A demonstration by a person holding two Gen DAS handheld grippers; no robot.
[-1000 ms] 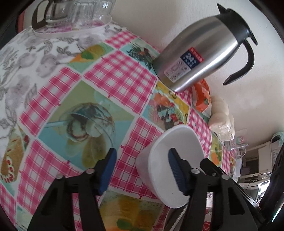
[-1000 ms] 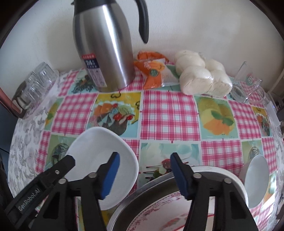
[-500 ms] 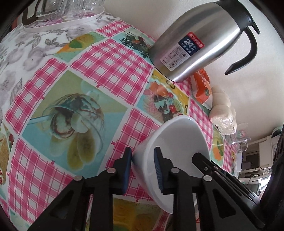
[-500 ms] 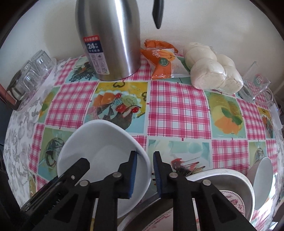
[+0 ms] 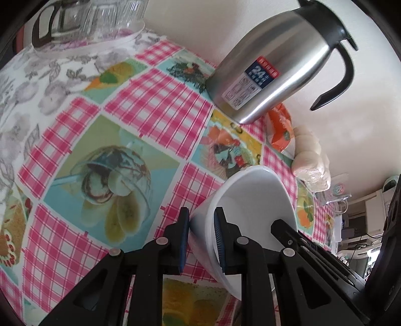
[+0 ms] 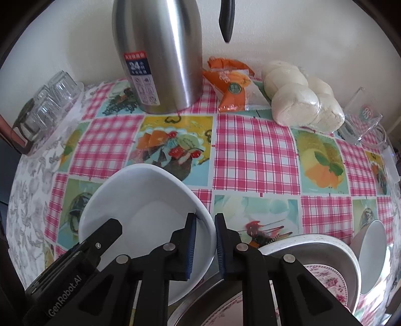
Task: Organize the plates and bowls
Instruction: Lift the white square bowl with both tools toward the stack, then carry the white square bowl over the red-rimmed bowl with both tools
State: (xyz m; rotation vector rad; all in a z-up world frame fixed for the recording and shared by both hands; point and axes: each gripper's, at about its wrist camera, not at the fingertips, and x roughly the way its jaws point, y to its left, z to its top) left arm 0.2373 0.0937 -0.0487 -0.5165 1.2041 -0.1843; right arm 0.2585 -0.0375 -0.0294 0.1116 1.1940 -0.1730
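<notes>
Both grippers clamped on one white bowl (image 6: 140, 215), opposite sides of its rim. Left gripper (image 5: 200, 238): blue pads pinch the wall at the bowl's near edge, one pad inside, one outside. Right gripper (image 6: 204, 244): same hold on the rim at about 4 o'clock of the bowl in its own view. Jaws of both have just been closing, the bowl wall between them.

Bowl sits low-centre on the checked tablecloth (image 6: 253, 150), tilted in the left view, its far edge toward the steel thermos (image 5: 273, 75) at 1 o'clock.

Step in hand, as judged: grasp secured, lift not yet begun. Next move likely calls for both hands rising together at an even pace, or the rim twists in the pads; destination probably the stack at lower right.

Right view alone shows that stack: metal basin (image 6: 323, 253) holding a floral plate (image 6: 330, 278), another white bowl (image 6: 371, 253) at 4 o'clock, plus wrapped buns (image 6: 300, 100) and a clear mug (image 6: 363, 117) at 2 o'clock. Left view shows the bowl's outer wall and a tray of glasses (image 5: 95, 22) at 11 o'clock, closer than the right view gives them.
</notes>
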